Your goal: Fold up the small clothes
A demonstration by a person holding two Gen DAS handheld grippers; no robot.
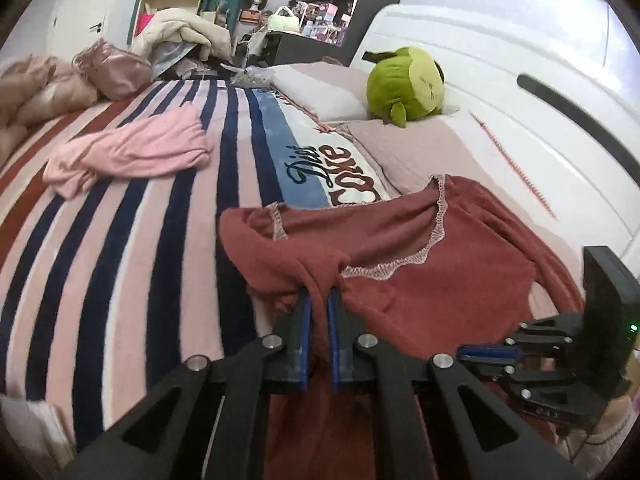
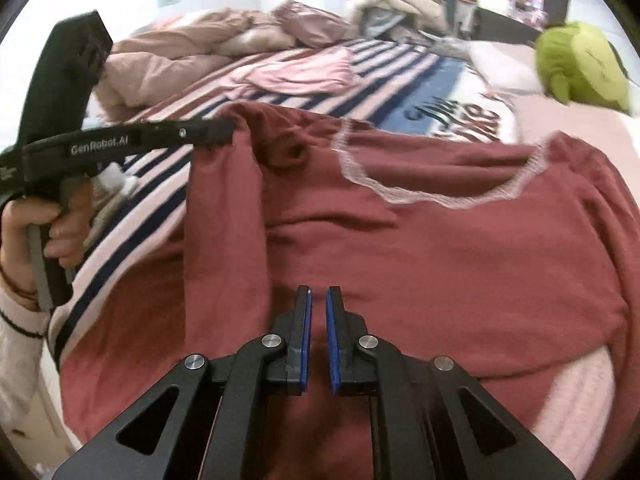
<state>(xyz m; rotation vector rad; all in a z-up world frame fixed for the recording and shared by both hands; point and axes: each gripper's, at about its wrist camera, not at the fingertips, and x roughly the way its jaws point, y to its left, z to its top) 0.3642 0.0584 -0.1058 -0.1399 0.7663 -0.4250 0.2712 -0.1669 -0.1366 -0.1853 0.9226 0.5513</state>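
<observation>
My left gripper pinches a bunched shoulder of the dark red knit top with pale lace neckline, spread at the bed's near edge. Right gripper nearly closed, holding nothing. First fold starting, I judge; crumpled pink garment mid-bed untouched.

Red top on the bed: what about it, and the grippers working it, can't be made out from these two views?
- Red top: its hem, cut off by the bottom edge and hidden behind the right gripper in the right wrist view.
- Left gripper: its fingertips, buried in bunched red cloth in the left wrist view.
- Lettering on the striped blanket: blurred and partly covered by the top, right wrist view.
</observation>
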